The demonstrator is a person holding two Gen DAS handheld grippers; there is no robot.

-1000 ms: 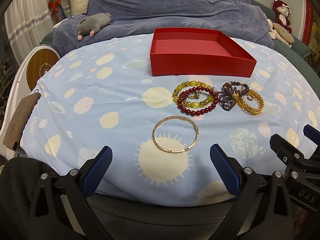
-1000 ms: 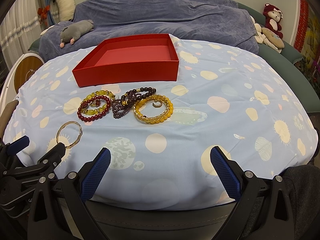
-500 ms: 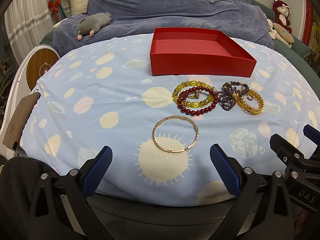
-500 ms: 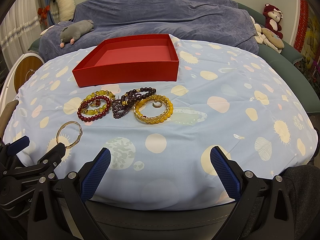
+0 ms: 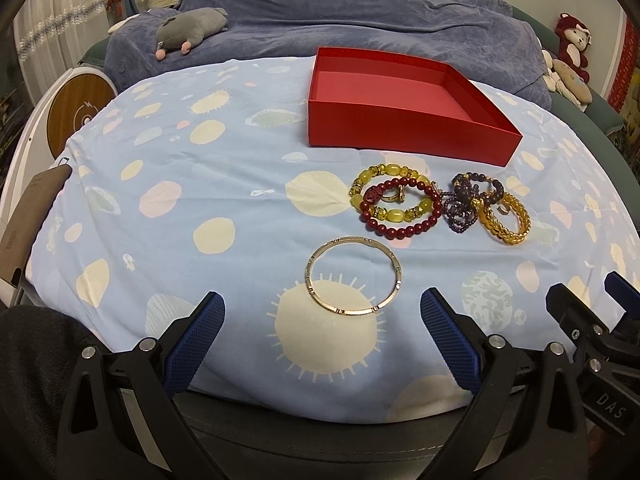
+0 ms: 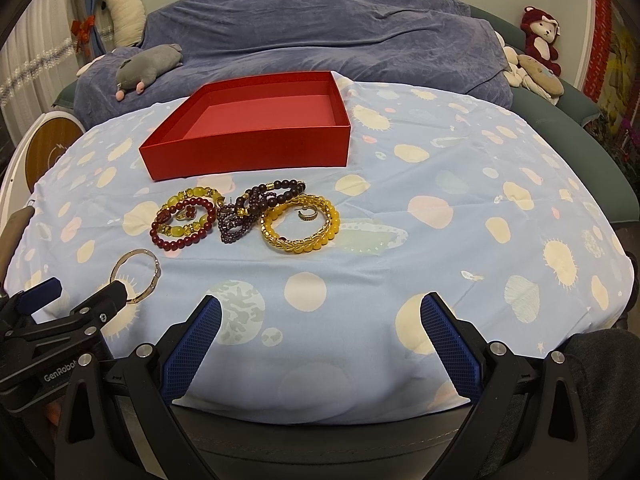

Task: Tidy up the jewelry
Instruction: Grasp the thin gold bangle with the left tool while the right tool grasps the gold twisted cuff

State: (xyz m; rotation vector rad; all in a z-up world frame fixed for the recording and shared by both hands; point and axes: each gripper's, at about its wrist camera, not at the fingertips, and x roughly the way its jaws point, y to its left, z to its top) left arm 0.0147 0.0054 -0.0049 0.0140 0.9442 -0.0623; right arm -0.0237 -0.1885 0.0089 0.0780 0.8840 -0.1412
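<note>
An empty red box (image 5: 408,136) (image 6: 248,152) sits on the spotted blue cloth. In front of it lie a dark red bead bracelet (image 5: 416,230) (image 6: 176,243) over a yellow bead bracelet (image 5: 384,170) (image 6: 196,192), a purple bead bracelet (image 5: 464,200) (image 6: 256,204) and a gold bracelet (image 5: 505,232) (image 6: 304,240). A thin metal bangle (image 5: 394,264) (image 6: 156,268) lies nearest. My left gripper (image 5: 320,326) is open just short of the bangle. My right gripper (image 6: 320,326) is open and empty at the cloth's near edge.
A grey plush toy (image 5: 188,28) (image 6: 148,64) lies on the blue blanket behind the table. A round wooden-faced device (image 5: 76,112) stands at the left. More plush toys (image 6: 540,44) sit at the back right. The table's near edge runs under both grippers.
</note>
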